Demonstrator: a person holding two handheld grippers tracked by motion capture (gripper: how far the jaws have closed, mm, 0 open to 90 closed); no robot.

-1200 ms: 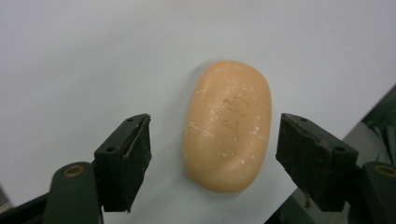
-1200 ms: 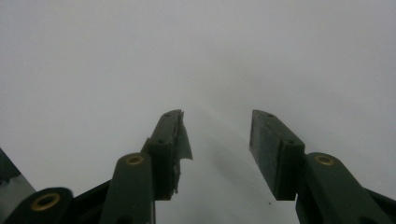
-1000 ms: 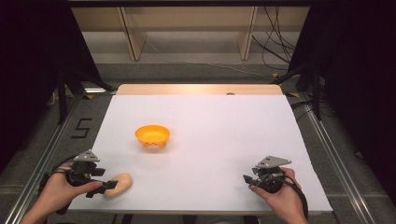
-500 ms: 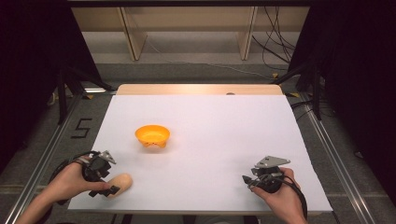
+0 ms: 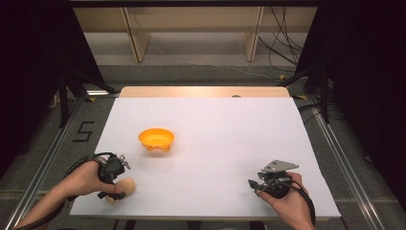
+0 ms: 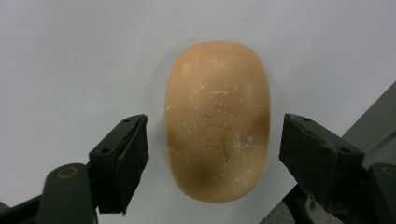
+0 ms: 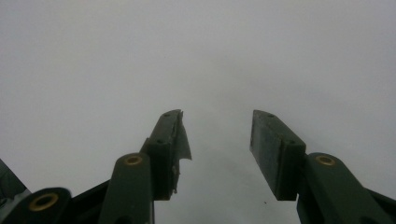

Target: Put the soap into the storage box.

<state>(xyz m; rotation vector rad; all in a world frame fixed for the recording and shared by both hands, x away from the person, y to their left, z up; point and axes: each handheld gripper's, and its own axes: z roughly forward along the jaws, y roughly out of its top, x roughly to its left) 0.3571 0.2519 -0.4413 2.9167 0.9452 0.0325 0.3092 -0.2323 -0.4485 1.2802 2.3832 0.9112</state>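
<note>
White table [image 5: 215, 129]: soap [image 6: 217, 120] by near-left edge btwn wide-open left hand-held gripper [image 6: 212, 140]; right [image 7: 215, 140] open, empty.

1. Left black two-jaw gripper [image 5: 115, 184]: flat dark rectangular pads [image 6: 126, 161], brass-ringed pivot holes, black cable looping off its back.
2. Right black two-jaw gripper [image 5: 254, 184]: grey three-cornered plate [image 5: 279, 166] on top; one pad's lining [image 7: 183, 140] looks torn.

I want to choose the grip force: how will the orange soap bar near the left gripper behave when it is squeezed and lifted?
The soap bar looks solid, so probably stiff. Its smooth, rounded sides may slip between the open left gripper jaws. It lies flat, so rolling seems unlikely.
</note>
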